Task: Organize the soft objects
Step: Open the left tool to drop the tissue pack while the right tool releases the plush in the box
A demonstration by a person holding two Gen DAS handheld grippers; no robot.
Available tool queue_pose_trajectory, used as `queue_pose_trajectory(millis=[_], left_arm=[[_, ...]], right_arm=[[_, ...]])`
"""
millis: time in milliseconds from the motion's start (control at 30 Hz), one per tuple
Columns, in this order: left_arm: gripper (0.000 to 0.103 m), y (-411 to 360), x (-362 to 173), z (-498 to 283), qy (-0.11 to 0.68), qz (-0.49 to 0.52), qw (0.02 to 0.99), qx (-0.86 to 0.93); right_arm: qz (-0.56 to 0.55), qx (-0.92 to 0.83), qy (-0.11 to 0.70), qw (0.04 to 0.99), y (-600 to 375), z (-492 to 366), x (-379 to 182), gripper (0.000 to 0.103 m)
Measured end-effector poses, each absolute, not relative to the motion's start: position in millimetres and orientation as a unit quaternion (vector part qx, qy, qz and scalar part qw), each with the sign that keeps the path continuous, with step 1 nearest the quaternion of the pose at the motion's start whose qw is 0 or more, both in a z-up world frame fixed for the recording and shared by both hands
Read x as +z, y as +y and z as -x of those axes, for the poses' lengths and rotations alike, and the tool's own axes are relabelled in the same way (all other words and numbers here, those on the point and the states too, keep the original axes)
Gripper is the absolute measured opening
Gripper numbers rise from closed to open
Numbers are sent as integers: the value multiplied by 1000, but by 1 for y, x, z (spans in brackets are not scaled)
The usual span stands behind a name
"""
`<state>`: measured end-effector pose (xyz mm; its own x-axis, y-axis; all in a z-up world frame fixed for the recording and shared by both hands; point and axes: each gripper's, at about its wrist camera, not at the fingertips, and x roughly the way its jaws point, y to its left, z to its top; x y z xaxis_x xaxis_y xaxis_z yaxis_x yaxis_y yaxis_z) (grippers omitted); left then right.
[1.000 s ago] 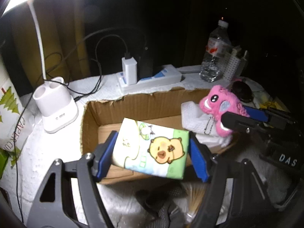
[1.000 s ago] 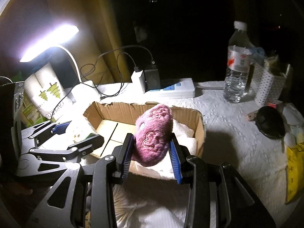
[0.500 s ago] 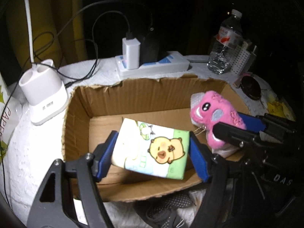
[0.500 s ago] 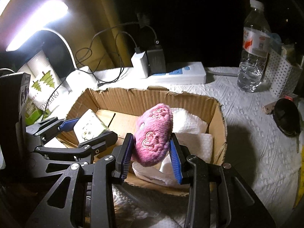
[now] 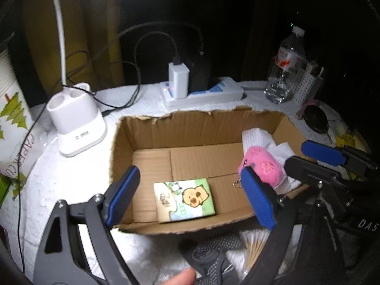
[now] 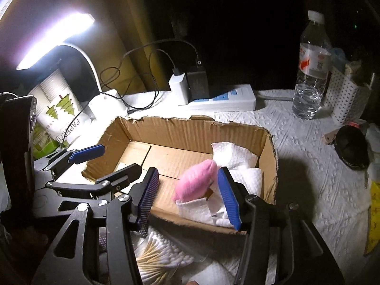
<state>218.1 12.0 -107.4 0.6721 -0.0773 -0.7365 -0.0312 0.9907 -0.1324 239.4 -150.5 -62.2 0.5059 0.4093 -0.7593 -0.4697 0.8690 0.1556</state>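
Both hand-held grippers, left (image 5: pixel 191 197) and right (image 6: pixel 190 196), gape wide over the cardboard box (image 5: pixel 190 128); tissue pack (image 5: pixel 184 199) and pink plush (image 6: pixel 196 181) lie loose below.

I read "PAPERCU" on the paper cup sleeve (image 6: pixel 62 116) beside my lamp base (image 5: pixel 77 128), and "DAS" on my right gripper (image 5: pixel 367 224).

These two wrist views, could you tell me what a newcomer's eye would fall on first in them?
Probably the glowing desk lamp at upper left of the right wrist view. Next, the open cardboard box in the middle, with a cartoon tissue pack flat on its floor and a pink plush toy beside white paper towels on its right. Both the left gripper and right gripper hang open over it.
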Motion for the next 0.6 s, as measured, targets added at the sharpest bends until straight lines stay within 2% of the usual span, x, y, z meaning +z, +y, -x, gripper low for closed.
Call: queue_pose_trajectory(millis=[67,600], left_arm=[[96,14,-102,-212,400,68,914,-10],[96,8,-66,-154,371,74,925,-32]], right_arm=[[35,250,423,870,-153,-234,-56,55],[35,226,392,891,-176,-180,-21,55]])
